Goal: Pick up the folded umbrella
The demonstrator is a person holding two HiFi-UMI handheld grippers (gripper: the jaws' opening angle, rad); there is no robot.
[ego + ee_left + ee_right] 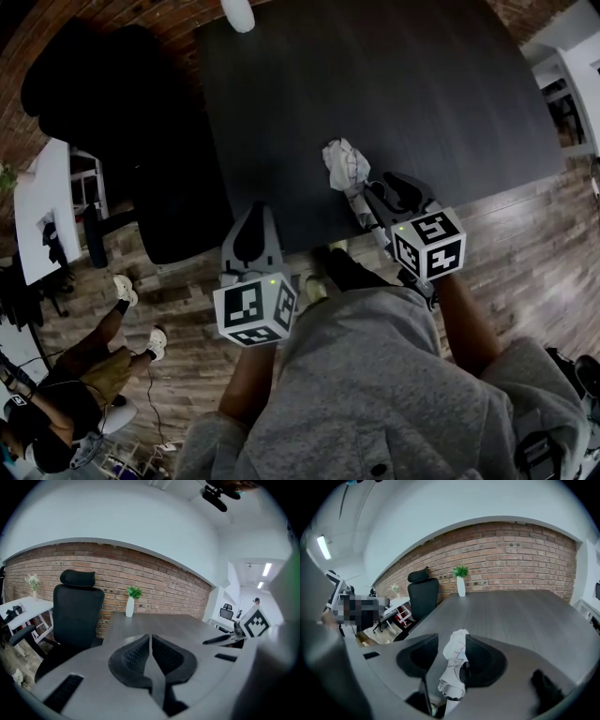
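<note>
The folded umbrella [345,167], white with a crumpled cover, lies on the dark table [375,84] near its front edge. In the right gripper view the umbrella [454,660] sits between the jaws of my right gripper [451,639]. It leans against the right-hand pad, and a gap shows on the other side, so the jaws stand open around it. From the head view my right gripper [370,199] reaches onto the umbrella's near end. My left gripper [253,225] hovers at the table's front edge to the left, its jaws [150,641] shut with nothing between them.
A black office chair [112,94] stands at the table's left side. A white vase with a green plant [461,585] is at the table's far end by the brick wall. A person [75,375] sits low at the left beside a white desk [37,206].
</note>
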